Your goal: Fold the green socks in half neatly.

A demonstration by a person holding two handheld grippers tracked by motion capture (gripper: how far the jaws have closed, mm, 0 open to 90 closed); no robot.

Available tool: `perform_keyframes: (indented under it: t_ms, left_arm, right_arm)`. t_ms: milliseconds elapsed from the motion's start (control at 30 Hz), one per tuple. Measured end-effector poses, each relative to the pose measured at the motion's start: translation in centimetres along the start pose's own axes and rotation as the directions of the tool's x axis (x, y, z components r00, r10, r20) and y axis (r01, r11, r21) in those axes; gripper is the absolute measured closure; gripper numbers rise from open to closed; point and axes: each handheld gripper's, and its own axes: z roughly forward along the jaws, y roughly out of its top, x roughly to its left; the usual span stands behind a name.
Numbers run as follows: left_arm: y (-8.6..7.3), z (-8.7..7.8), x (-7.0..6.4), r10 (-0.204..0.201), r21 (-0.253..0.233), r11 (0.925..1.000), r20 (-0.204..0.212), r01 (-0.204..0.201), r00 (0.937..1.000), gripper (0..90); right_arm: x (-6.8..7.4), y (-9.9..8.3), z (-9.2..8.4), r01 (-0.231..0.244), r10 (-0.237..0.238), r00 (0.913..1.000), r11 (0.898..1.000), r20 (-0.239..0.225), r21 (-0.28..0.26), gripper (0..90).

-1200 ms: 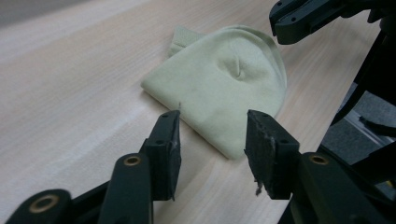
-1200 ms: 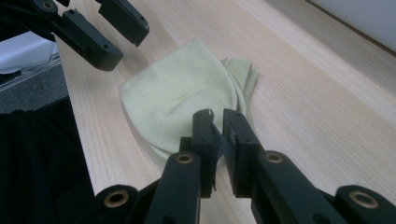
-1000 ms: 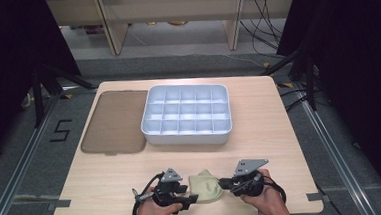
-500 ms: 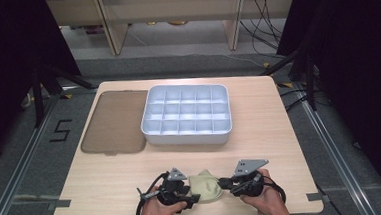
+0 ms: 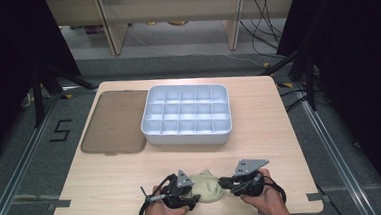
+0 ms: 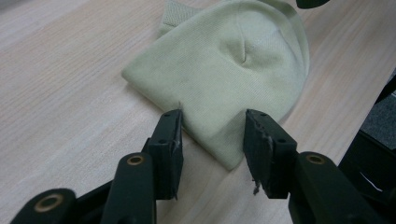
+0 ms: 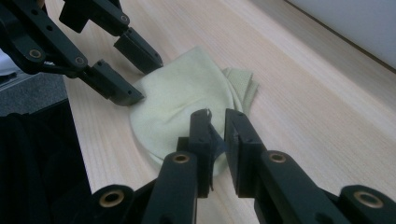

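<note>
Left gripper view: left gripper [image 6: 212, 135] closing, jaws astride pale green cloth [image 6: 224, 65] at 12 o'clock, unpinched; right gripper [image 7: 217, 135] pinches cloth edge.

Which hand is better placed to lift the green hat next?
Probably the right. The right gripper already has its fingers nearly shut, seemingly pinching the rim of the hat. The left gripper has just been closing, but its fingers still stand apart on either side of the hat's edge.
</note>
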Motion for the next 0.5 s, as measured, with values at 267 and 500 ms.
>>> perform_keyframes:
  t_ms: [267,500]
  left_arm:
    - [0.4,0.3,1.0,-0.026,-0.016,0.9995,0.056,0.027,0.9981,64.8]
    - [0.7,0.5,2.0,-0.133,-0.02,0.9906,0.108,0.136,0.9852,54.5]
  right_arm:
    - [0.0,0.0,0.0,0.0,0.0,1.0,1.0,-0.001,-0.002,81.4]
    - [-0.1,0.0,0.0,-0.005,0.004,1.0,1.0,-0.007,-0.014,81.5]
